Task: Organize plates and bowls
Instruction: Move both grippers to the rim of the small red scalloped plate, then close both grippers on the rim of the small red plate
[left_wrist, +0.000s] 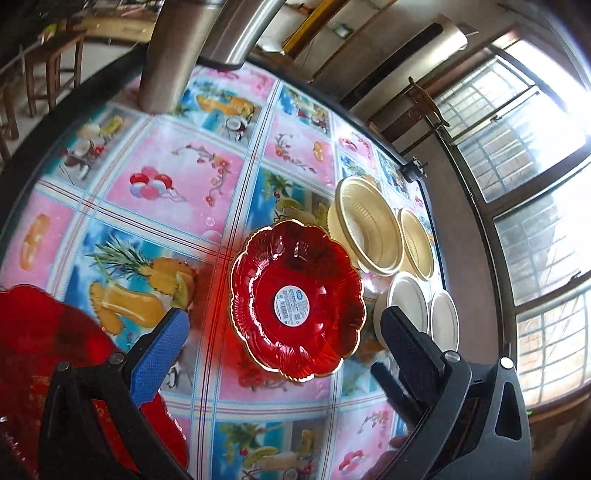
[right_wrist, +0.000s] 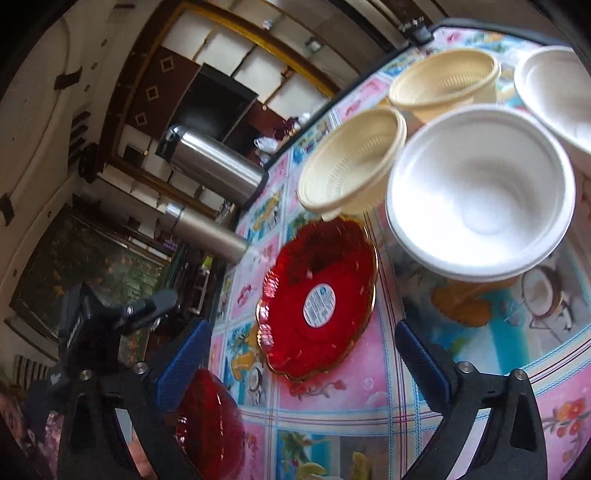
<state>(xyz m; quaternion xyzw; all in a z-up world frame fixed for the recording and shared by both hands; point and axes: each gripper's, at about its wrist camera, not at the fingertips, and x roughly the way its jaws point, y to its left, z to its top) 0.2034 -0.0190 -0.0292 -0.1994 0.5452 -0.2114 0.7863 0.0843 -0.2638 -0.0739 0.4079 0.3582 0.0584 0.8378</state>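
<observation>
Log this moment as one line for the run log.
left gripper: open, empty | right gripper: open, empty | red plate: on table | second red plate: near left gripper

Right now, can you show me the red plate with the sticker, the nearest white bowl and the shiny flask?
red plate (left_wrist: 295, 301), left wrist view, on its round sticker.
white bowl (right_wrist: 484, 195), right wrist view, on its inner hollow.
shiny flask (right_wrist: 214, 162), right wrist view, on its steel side.

Lived-in home, dining area. Round tabletop (left_wrist: 110, 206) w/ bright fruit-print plastic cloth, two steel thermos flasks (right_wrist: 214, 166) standing on it. Wooden chairs (left_wrist: 55, 70) nearby, barred windows (left_wrist: 517, 155), framed flower painting (right_wrist: 85, 269) on the wall, wood-paneled cabinet (right_wrist: 221, 107) behind.
</observation>
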